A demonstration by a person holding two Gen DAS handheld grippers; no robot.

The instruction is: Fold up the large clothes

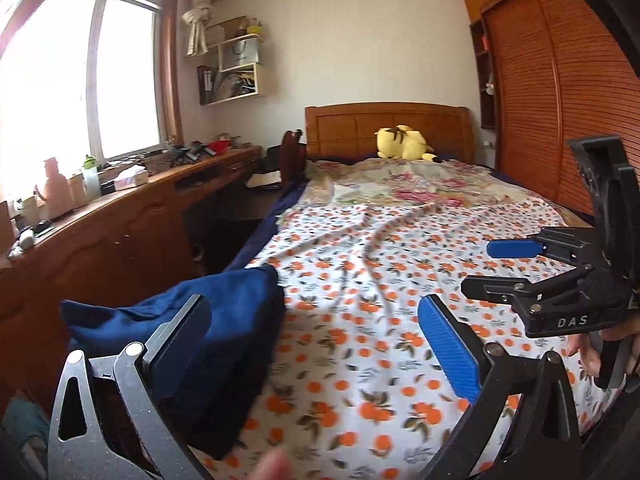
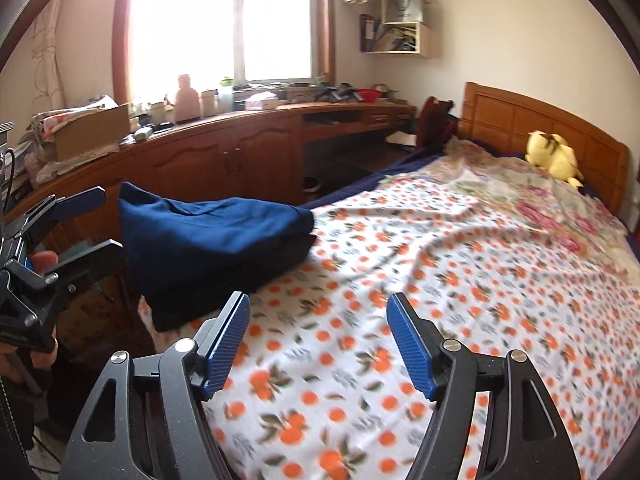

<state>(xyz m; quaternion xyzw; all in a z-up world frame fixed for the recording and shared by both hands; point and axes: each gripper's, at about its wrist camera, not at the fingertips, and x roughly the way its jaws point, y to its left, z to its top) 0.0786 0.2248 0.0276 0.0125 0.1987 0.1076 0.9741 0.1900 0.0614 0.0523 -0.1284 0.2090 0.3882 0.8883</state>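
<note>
- Both claws hang spread wide and hold nothing: the left claw [image 1: 320, 340] hovers over the bed's near edge with one finger in front of the garment, and the right claw [image 2: 320, 344] hovers over the bedsheet [image 2: 400, 280].
- Judging by its shape, the folding looks nearly or fully done: the garment [image 2: 216, 240], dark blue, lies as a compact, layered bundle, not spread out.
- It sits at the bed's near left corner, partly overhanging the edge; its top layer puffs up loosely, so a final tidy may remain.
- Farther off lie a floral cover [image 1: 420, 188] and a yellow plush [image 1: 402, 143] by the headboard [image 1: 384, 124].
</note>
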